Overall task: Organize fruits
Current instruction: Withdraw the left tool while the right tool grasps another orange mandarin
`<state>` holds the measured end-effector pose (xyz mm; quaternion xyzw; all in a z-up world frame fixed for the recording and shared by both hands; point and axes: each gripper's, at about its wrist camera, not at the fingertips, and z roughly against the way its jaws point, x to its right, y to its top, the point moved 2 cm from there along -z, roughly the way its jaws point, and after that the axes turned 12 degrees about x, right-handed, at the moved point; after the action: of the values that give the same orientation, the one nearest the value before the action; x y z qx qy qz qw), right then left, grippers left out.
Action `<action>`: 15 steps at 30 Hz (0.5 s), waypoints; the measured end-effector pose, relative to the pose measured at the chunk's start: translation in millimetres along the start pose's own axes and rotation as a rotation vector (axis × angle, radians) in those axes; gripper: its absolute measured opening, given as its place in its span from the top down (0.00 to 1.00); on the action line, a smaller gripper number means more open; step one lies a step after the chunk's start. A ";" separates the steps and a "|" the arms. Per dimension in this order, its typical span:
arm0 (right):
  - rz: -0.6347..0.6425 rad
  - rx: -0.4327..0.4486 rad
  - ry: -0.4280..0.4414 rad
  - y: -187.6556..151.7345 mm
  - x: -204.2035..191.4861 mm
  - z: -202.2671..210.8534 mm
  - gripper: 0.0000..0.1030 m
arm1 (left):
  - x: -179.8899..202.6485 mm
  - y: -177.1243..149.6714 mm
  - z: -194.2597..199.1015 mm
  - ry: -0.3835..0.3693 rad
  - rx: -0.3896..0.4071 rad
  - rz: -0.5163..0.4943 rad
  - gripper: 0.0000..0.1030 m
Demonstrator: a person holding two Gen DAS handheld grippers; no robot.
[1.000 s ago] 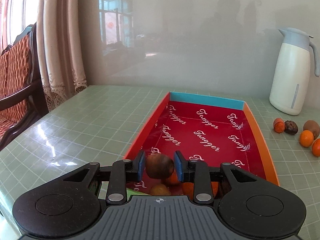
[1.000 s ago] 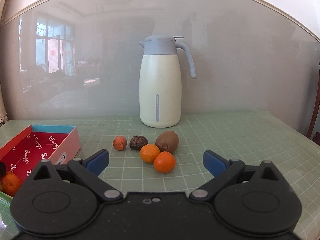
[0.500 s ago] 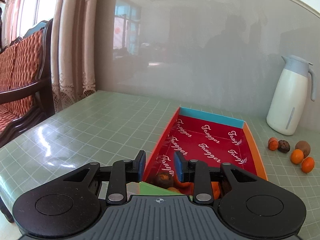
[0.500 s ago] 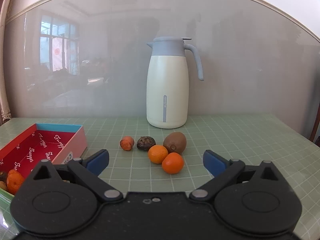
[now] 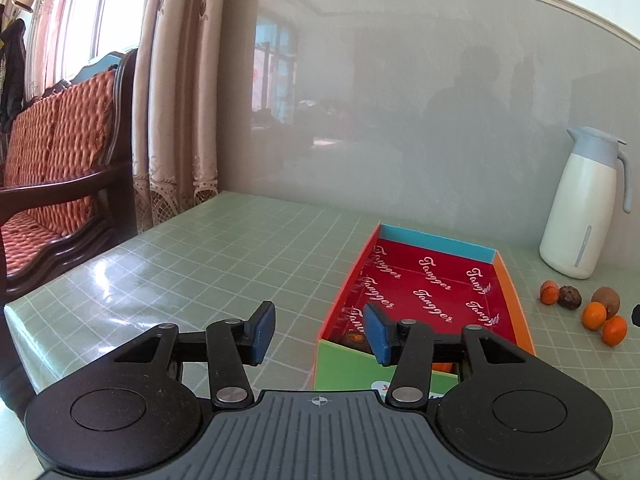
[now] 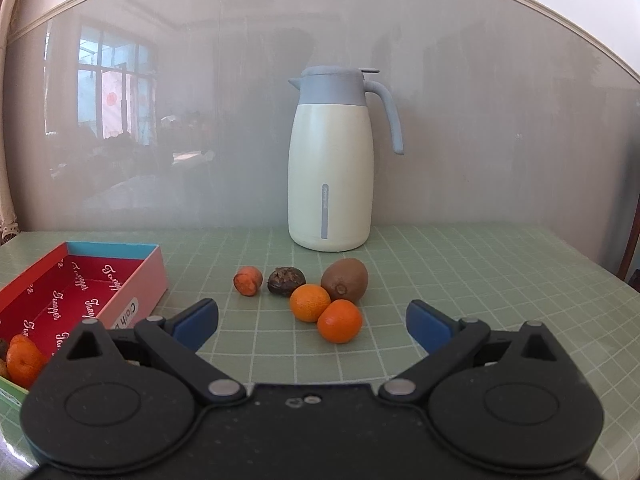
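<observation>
Blue-padded left tongs (image 5: 318, 334) have just been opening, nothing between the jaws, hovering at the near end of the red box (image 5: 516, 300) where a few fruits sit. Right tongs (image 6: 312, 322) gape wide and empty before two oranges (image 6: 325, 312), a kiwi (image 6: 345, 280) and two darker fruits on the green desk (image 6: 480, 280).

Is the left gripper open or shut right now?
Open. The left gripper has just been opening; its blue pads stand apart with nothing between them, near the box.
</observation>
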<state>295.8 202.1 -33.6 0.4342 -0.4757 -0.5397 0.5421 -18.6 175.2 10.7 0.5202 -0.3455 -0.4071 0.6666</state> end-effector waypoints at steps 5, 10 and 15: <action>0.009 -0.015 -0.014 -2.4 0.1 -7.2 0.02 | -3.4 -1.6 -0.8 0.021 -0.009 0.010 0.52; 0.024 -0.061 -0.021 -8.4 1.3 -23.2 0.06 | -6.9 -1.5 -1.1 0.033 -0.004 0.029 0.51; 0.011 -0.149 -0.005 -16.1 9.3 -47.9 0.32 | -10.2 -1.2 -1.2 0.041 0.012 0.027 0.46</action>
<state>339.9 190.1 -57.2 0.3886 -0.4381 -0.5716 0.5747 -22.2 184.8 8.8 0.5275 -0.3412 -0.3851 0.6760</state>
